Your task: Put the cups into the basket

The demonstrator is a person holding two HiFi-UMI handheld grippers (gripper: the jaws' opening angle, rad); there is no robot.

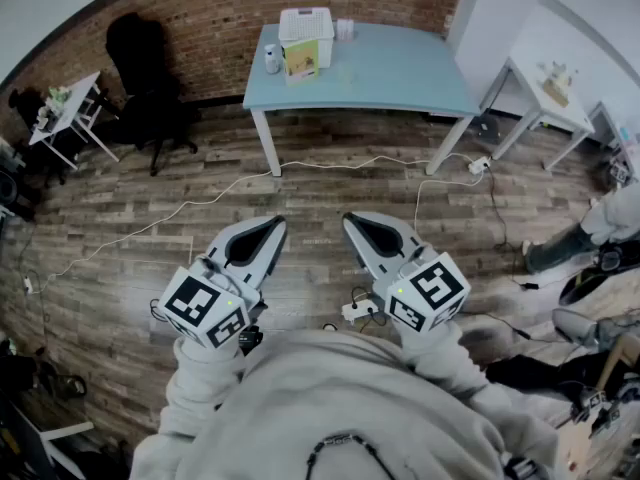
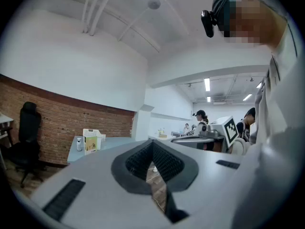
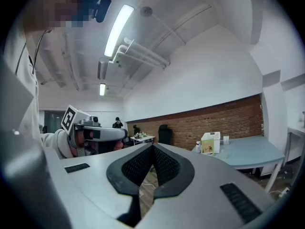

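A white basket [image 1: 306,30] stands at the far edge of a light blue table [image 1: 400,73], with a yellow-green card [image 1: 300,60] leaning on it. A small pale cup [image 1: 272,60] sits left of the card, and stacked cups [image 1: 345,28] stand to the basket's right. Both grippers are held close to my body, far from the table. The left gripper [image 1: 268,230] and the right gripper [image 1: 358,226] are shut and empty. The basket [image 2: 91,136] shows far beyond the left gripper [image 2: 152,144]. The right gripper [image 3: 152,149] points level, with the basket [image 3: 209,140] far off to its right.
A wooden floor lies between me and the table, crossed by a white cable [image 1: 200,203] and a power strip [image 1: 360,310]. A black office chair [image 1: 145,63] and a small white table [image 1: 65,103] stand left. White tables [image 1: 545,93] and a person's legs [image 1: 590,233] are right.
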